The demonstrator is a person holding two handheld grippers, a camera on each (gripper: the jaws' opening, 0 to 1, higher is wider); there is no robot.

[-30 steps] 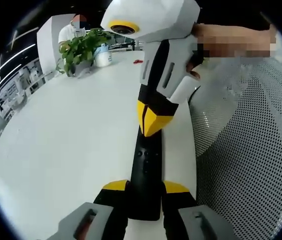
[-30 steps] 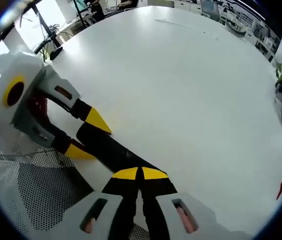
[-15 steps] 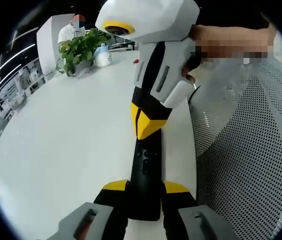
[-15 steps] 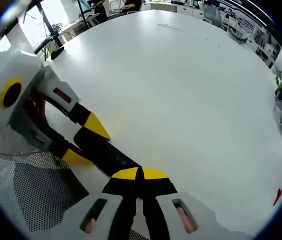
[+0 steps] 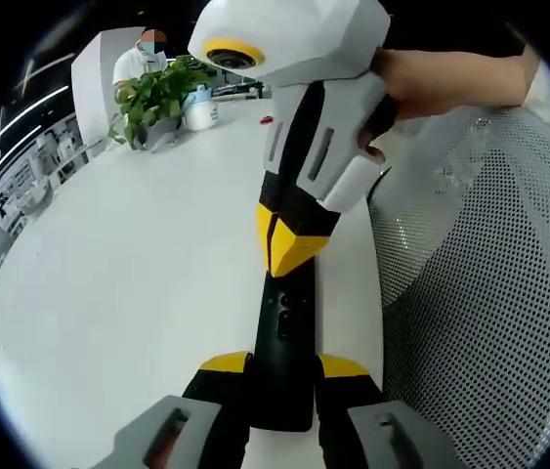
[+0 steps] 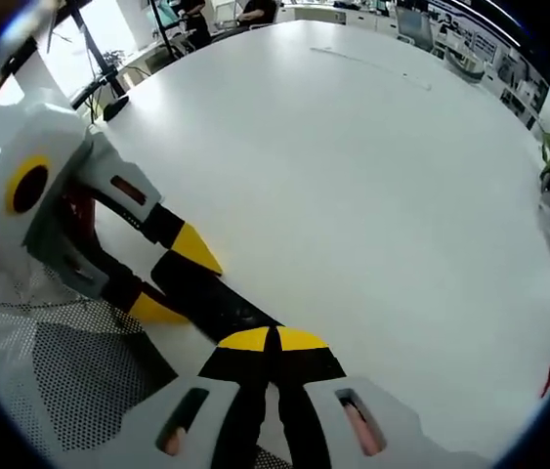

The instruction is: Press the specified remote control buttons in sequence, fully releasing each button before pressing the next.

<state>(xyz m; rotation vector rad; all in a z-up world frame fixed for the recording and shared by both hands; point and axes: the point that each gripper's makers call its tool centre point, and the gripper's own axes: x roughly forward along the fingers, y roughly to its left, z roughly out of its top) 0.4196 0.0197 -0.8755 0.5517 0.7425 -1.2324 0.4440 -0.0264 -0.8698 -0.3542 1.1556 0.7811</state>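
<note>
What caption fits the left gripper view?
Left gripper clamps the black remote on the white table while the right gripper touches its buttons with shut jaws.

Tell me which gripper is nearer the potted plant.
Right. Its closed tips bear on the far part of the remote, toward the potted plant across the table; the left gripper clamps the remote's near end, farther off.
</note>
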